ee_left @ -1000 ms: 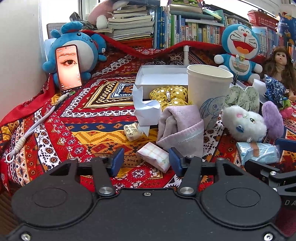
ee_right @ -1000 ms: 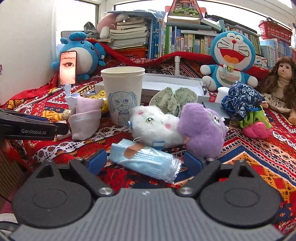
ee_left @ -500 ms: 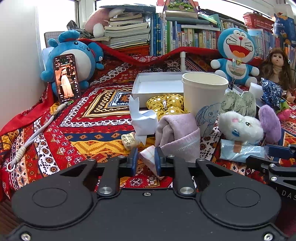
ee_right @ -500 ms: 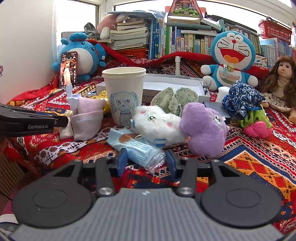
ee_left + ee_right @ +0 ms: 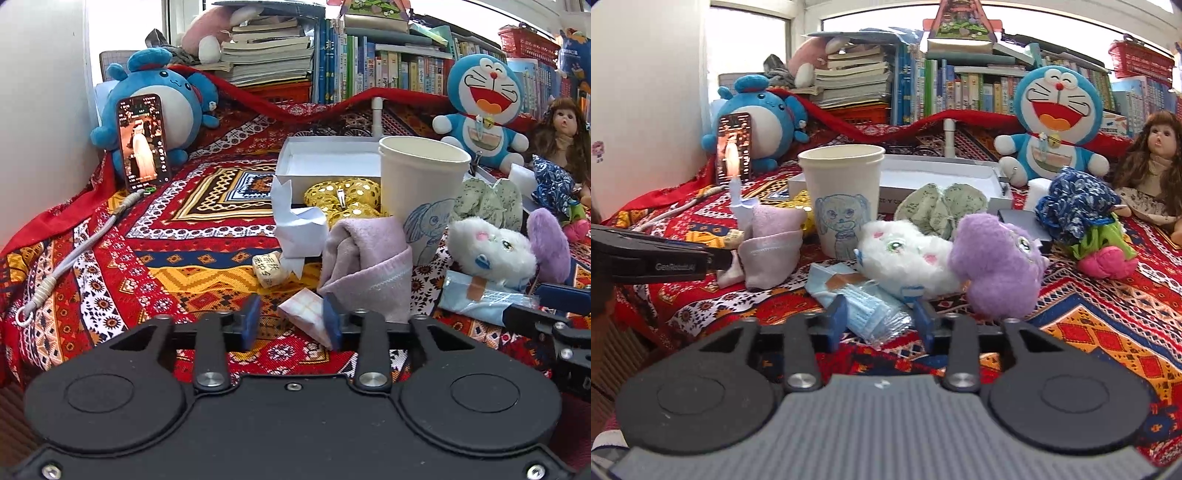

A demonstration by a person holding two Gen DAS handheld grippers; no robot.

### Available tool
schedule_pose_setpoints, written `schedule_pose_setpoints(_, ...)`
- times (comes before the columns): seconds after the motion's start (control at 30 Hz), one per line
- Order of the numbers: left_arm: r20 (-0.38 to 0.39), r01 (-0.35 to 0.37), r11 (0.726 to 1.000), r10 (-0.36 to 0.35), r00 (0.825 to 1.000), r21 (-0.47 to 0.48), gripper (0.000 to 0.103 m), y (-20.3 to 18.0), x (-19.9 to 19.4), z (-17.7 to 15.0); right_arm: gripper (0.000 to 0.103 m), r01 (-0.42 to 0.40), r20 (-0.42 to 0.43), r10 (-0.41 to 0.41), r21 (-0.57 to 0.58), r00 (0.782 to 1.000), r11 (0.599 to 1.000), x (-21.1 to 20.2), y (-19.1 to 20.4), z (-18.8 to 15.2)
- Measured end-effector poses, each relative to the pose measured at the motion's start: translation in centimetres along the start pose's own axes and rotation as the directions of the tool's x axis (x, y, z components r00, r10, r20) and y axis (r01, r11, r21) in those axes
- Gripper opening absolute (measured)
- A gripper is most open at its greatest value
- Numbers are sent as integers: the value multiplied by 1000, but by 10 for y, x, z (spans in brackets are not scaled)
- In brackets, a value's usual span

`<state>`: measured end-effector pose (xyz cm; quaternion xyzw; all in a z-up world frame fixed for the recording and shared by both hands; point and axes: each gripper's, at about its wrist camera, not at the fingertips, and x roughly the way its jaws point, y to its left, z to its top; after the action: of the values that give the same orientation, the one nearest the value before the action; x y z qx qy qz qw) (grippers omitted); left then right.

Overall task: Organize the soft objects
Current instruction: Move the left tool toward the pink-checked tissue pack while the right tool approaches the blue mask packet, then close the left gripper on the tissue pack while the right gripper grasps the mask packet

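The left claw (image 5: 291,325) sits low over the patterned cloth, its blue-padded fingers (image 5: 251,321) parted with a gap between them, the right pad touching a small pink-and-white packet. The right claw (image 5: 881,323) is likewise low and level, fingers (image 5: 837,319) parted on either side of a pale blue mask packet.

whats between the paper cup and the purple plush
In the right wrist view, the white plush lies between the paper cup and the purple plush, pressed against the purple one, with the green fabric piece just behind it.
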<state>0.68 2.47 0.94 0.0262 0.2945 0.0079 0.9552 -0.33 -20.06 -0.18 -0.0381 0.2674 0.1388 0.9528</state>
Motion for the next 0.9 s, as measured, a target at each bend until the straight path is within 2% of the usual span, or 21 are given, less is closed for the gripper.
schedule_pose_setpoints(0.23, -3, -2, 1000, 2, 1000, 14, 44, -3, 4, 0, 72, -16, -12, 15, -65, 1000, 998, 8, 7, 1)
schedule_pose_setpoints(0.43, -11, 10, 1000, -10, 1000, 6, 45, -3, 7, 1, 74, -20, -22, 18, -117, 1000, 993, 19, 8, 4)
schedule_pose_setpoints(0.57, -33, 46, 999, -46, 998, -3, 49, -4, 5, -1, 74, -26, -29, 22, -145, 999, 989, 24, 12, 5)
schedule_pose_setpoints(0.8, -52, 48, 999, -49, 997, -11, 52, -4, 3, -3, 74, -31, -31, 27, -138, 999, 990, 26, 12, 4)
schedule_pose_setpoints(0.9, -66, 27, 999, -28, 997, -26, 52, 0, 3, -7, 74, -33, -32, 29, -131, 999, 991, 26, 11, 4)
